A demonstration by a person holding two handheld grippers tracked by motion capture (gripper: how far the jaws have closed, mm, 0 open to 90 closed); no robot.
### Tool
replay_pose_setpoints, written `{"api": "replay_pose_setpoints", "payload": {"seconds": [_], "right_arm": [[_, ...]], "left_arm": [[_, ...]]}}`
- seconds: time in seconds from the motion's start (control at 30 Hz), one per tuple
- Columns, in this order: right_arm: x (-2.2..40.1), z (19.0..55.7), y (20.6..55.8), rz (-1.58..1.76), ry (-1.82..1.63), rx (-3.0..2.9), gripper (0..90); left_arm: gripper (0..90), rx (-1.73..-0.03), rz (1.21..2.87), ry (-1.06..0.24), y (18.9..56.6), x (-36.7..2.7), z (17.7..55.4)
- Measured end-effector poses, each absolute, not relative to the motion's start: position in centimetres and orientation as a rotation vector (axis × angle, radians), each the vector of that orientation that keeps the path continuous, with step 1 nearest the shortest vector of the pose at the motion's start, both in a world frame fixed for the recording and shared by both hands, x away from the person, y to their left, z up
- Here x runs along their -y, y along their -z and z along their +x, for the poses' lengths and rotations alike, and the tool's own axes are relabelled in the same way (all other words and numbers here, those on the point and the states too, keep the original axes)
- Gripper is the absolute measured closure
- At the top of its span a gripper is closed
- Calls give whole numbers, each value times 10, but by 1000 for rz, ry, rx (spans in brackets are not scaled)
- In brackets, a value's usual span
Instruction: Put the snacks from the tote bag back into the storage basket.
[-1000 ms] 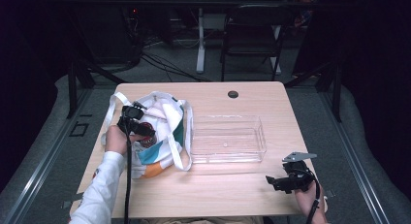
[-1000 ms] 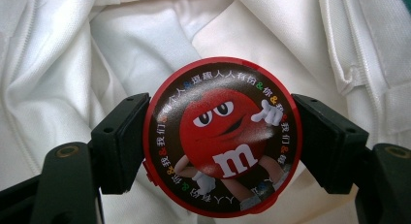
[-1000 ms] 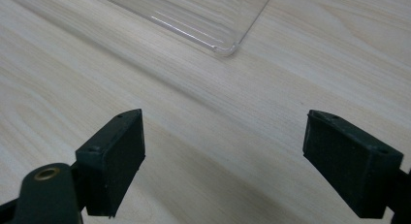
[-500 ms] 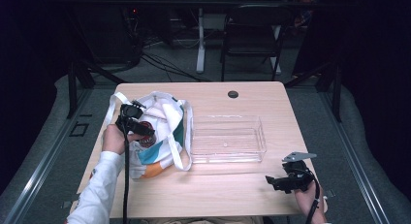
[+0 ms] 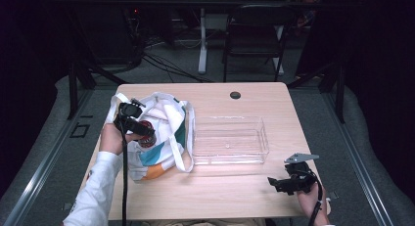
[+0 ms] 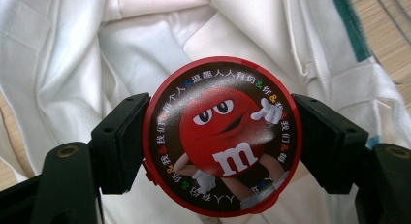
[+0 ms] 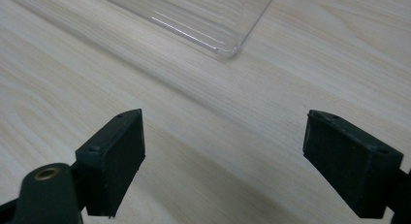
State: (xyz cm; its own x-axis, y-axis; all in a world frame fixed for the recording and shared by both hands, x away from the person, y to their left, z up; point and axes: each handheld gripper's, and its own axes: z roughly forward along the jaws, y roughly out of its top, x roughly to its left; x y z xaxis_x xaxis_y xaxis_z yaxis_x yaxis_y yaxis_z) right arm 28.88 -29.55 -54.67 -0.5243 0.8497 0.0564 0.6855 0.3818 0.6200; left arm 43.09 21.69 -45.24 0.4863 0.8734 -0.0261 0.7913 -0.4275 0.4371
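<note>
Left tongs clamped on round red M&M's tin, centre frame, over white tote bag. Right tongs spread wide, empty, above bare wooden surface, lower right of high view.

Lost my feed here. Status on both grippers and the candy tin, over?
Left gripper shut on round red M&M's tin, over white cloth tote bag. Right gripper open, idle over wooden table. Clear plastic tray empty; nothing blocking.
</note>
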Motion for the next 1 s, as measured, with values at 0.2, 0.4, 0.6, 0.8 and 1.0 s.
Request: {"api": "replay_pose_setpoints", "payload": {"seconds": [0.2,0.4,0.6,0.8,1.0], "right_arm": [[296,288,546,1362,-875,-2352,146],[297,288,547,1367,-880,-2354,146],[297,288,547,1367,-884,-2355,146],[297,288,548,1363,-882,-2368,146],[296,288,548,1352,-883,-2380,146]], "left_arm": [[262,-1363,2345,-304,440,-214,430],[262,-1348,2349,-311,432,-208,430],[262,-1314,2346,-310,423,-201,430],[262,-1292,2357,-321,414,-194,430],[262,-1271,2359,-340,404,-189,430]]}}
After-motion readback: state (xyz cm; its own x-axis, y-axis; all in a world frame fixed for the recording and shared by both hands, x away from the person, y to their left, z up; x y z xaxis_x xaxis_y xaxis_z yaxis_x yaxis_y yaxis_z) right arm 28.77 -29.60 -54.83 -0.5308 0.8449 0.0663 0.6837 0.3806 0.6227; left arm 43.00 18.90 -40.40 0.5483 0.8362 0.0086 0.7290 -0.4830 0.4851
